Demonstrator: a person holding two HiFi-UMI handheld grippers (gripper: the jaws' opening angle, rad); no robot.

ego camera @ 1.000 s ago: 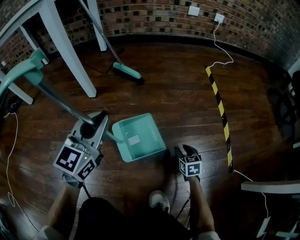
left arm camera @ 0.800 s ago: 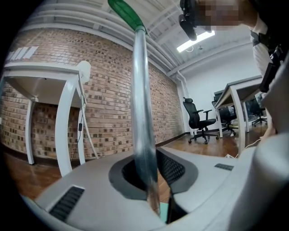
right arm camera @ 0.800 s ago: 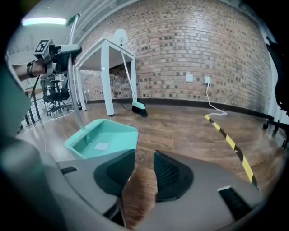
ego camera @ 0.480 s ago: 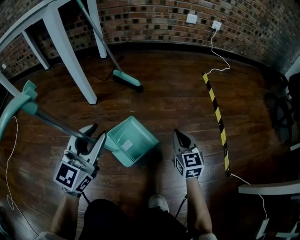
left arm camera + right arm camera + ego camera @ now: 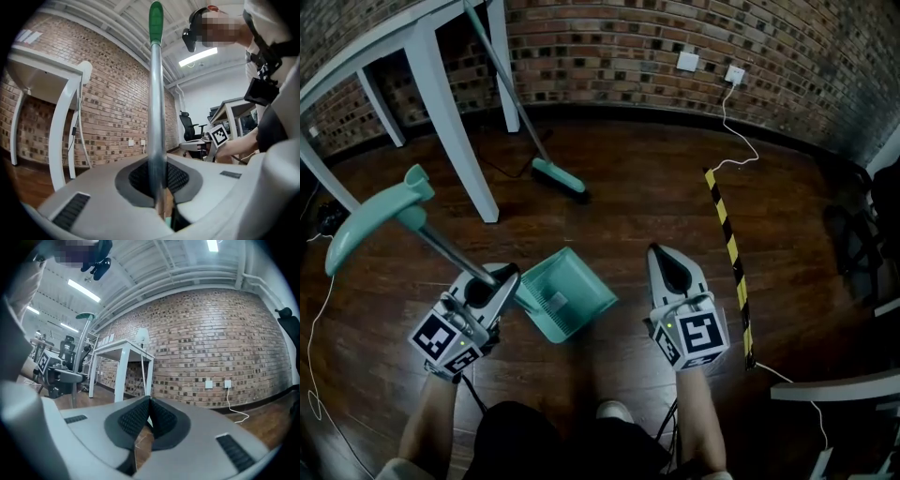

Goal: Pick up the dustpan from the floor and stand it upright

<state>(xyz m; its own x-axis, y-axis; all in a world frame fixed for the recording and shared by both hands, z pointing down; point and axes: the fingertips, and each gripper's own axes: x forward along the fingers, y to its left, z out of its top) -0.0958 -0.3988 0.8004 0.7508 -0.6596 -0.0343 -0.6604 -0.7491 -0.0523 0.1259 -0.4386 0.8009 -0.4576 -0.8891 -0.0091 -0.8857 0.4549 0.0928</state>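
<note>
Right tongs (image 5: 657, 253) higher, freshly pressed together, empty; left tongs (image 5: 508, 275) freshly pinching grey pole (image 5: 450, 251) of teal dustpan (image 5: 572, 298)

Dustpan handle (image 5: 439, 241) in left gripper (image 5: 504, 276)

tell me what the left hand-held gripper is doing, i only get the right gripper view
observer: the left hand-held gripper has just closed on the dustpan's metal pole, low down near the pan.
operator: where's the pan
observer: the teal pan is at the pole's lower end, between the two grippers in the head view. I can't tell if it rests on the floor.
operator: is my gripper touching it
observer: no, the right hand-held gripper has just closed on nothing and is apart from the pan, to its right.
</note>
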